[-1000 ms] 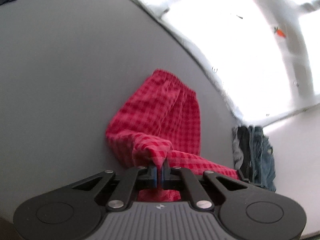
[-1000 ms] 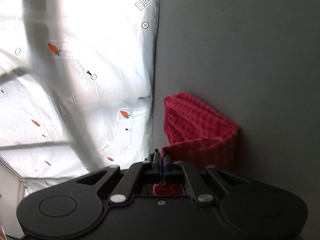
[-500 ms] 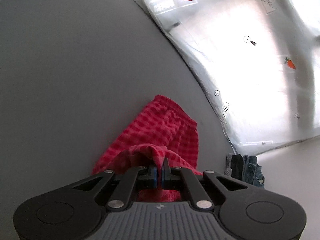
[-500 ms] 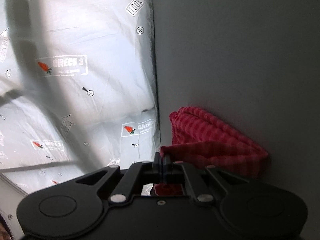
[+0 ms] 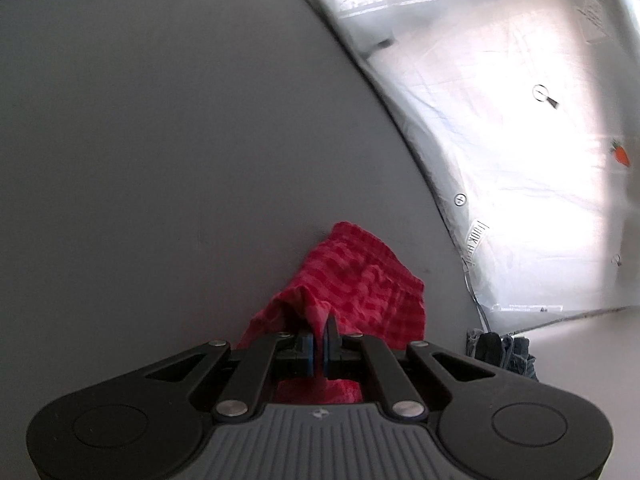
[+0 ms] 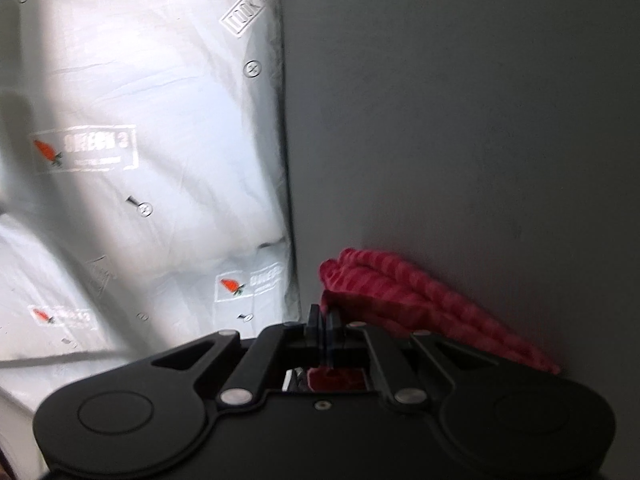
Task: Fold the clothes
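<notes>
A red checked garment (image 5: 360,284) lies bunched on the grey table (image 5: 160,140), close to the table's edge. My left gripper (image 5: 320,330) is shut on a fold of its cloth, which rises in a peak to the pads. In the right wrist view the same garment (image 6: 400,292) shows as stacked red folds. My right gripper (image 6: 323,320) is shut on its near corner. Red cloth shows under both gripper bodies.
A white sheet printed with small carrots (image 5: 520,140) covers the surface beyond the table's edge, and it also shows in the right wrist view (image 6: 140,160). A dark blue denim garment (image 5: 504,352) lies heaped at the right by the table edge.
Both grippers have carried the held edges forward over the garment. The garment has gone from spread out to a shorter, thicker stack. Both stay shut on the cloth.
</notes>
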